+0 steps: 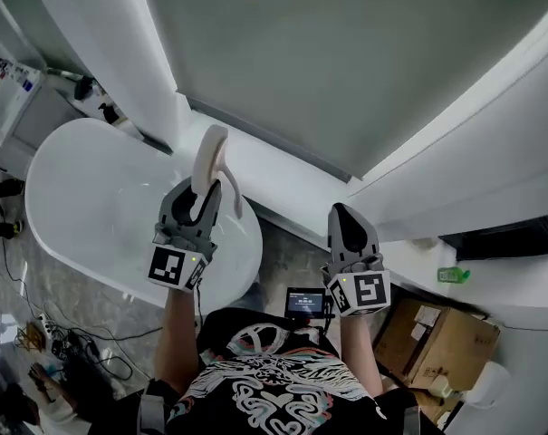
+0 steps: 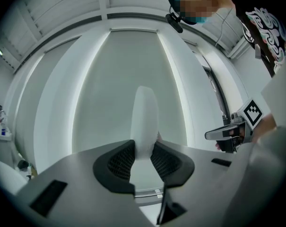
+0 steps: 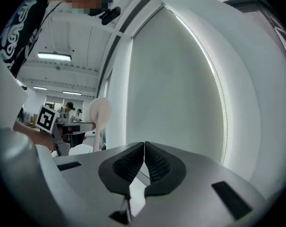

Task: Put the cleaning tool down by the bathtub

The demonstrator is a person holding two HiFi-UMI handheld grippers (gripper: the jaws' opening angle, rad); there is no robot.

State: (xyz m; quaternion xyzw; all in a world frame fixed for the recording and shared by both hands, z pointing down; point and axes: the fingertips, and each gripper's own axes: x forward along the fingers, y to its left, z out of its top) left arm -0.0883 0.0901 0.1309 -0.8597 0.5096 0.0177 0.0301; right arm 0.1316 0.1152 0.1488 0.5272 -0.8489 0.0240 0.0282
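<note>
**Two grippers raised, one loaded**

You're standing over a white oval bathtub on a grey stone-look floor, with pale walls all round. Your left gripper is clamped on the cream paddle-shaped cleaning tool, held upright over the bathtub's edge. Your right gripper has its jaws pressed together, nothing in them. Only its view shows the tool's round head face-on.

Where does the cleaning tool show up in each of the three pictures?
Head view: the tool is left of centre, sticking up out of the left gripper.
Left gripper view: the tool is at the centre, clamped between the jaws.
Right gripper view: the tool is left of centre, round head up.
Shared landmark: the grey wall panel behind it.
</note>
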